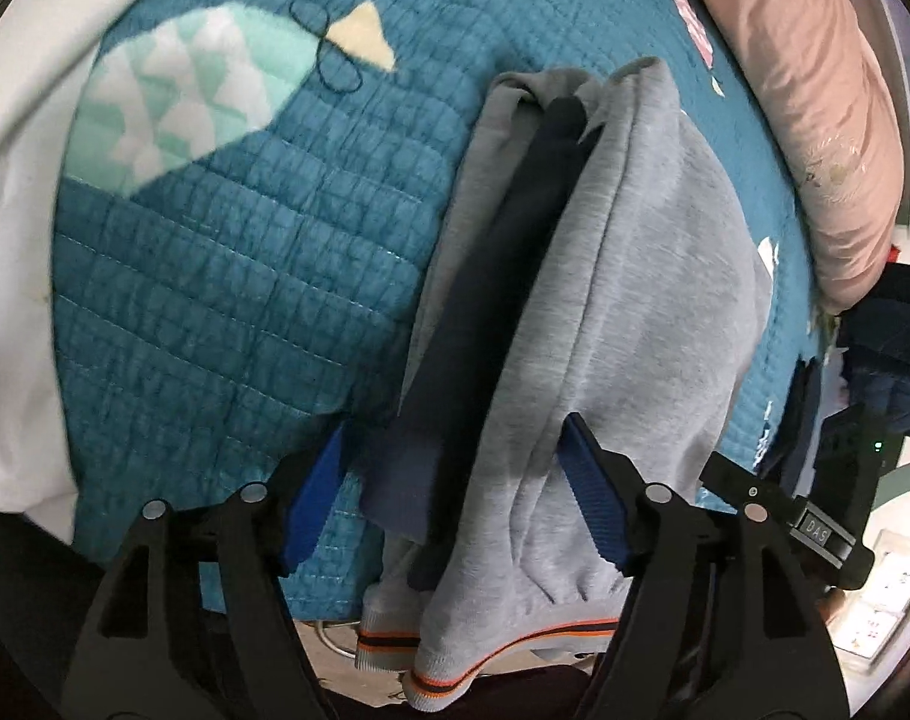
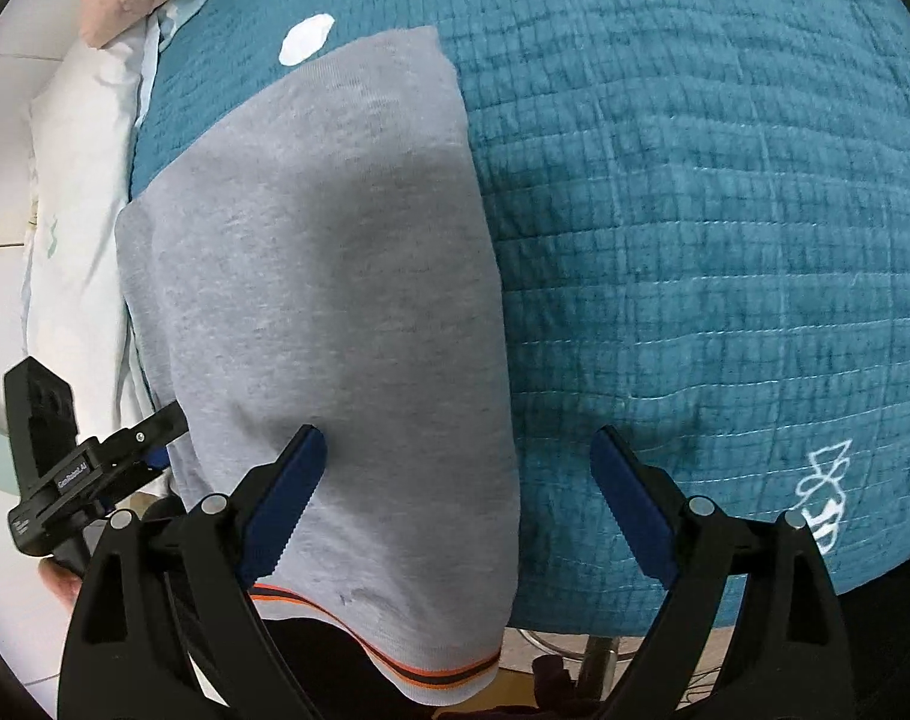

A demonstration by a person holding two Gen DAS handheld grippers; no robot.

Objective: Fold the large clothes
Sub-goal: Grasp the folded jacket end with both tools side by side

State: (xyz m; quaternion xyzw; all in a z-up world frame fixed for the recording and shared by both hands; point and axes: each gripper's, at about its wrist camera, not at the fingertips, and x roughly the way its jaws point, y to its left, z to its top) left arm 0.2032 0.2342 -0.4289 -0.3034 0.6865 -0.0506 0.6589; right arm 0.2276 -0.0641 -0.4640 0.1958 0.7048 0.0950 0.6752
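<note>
A grey sweatshirt (image 1: 629, 276) with a dark navy sleeve (image 1: 503, 276) and an orange-striped hem lies folded lengthwise on a teal quilt (image 1: 227, 300); the hem hangs over the near edge. My left gripper (image 1: 455, 492) is open, its blue pads either side of the bunched cloth, not closed on it. In the right wrist view the same sweatshirt (image 2: 335, 276) lies flat and smooth. My right gripper (image 2: 461, 504) is open over the sweatshirt's right edge, with its left pad over the cloth and its right pad over the quilt (image 2: 695, 240).
A pink pillow (image 1: 815, 120) lies at the quilt's far right in the left wrist view. White bedding (image 1: 11, 300) borders the quilt. The left gripper's body (image 2: 65, 480) shows at the left of the right wrist view. Floor lies below the near edge.
</note>
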